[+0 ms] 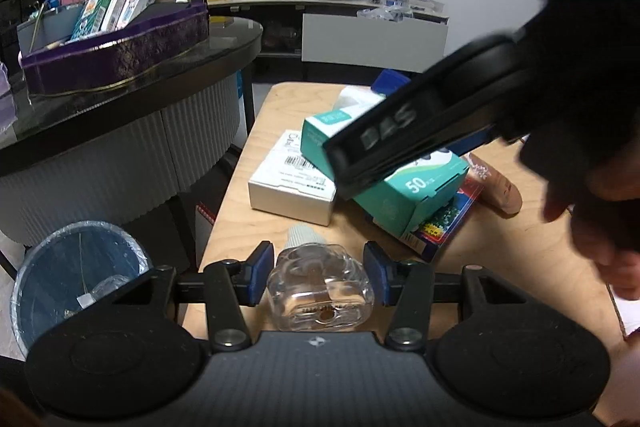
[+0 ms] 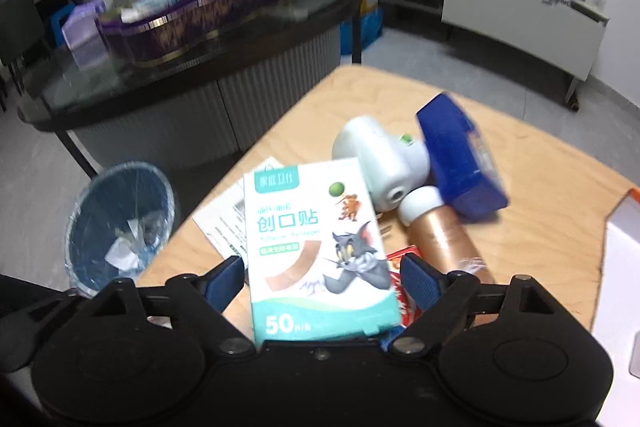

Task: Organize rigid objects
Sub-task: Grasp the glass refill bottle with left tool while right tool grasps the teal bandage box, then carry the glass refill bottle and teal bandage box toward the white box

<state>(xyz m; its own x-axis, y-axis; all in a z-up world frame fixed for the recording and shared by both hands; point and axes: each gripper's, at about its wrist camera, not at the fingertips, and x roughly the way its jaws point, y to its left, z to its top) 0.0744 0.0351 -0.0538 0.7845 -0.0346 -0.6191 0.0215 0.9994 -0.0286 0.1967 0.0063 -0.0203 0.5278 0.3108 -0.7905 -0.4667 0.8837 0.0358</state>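
Observation:
In the left wrist view my left gripper [image 1: 319, 275] is shut on a clear plastic bottle [image 1: 320, 293] that lies on the wooden table [image 1: 272, 235]. Both blue pads touch the bottle's sides, and its grey ribbed cap [image 1: 304, 233] points away. My right gripper [image 2: 322, 281] stands wide open astride a teal bandage box [image 2: 320, 251] marked 50. The box lies between the blue pads, and I cannot tell whether they touch it. From the left wrist view the right gripper's fingers [image 1: 384, 135] hang blurred over that same teal box [image 1: 408, 191].
Around the teal box lie a white carton [image 1: 292, 187], a red and blue flat pack [image 1: 440, 227], a copper bottle [image 2: 440, 239], a blue box [image 2: 456, 159], a pale plastic device [image 2: 380, 163] and a leaflet [image 2: 224, 219]. A lined bin [image 1: 80, 275] stands left of the table, with a purple tray [image 1: 116, 55] on the dark counter.

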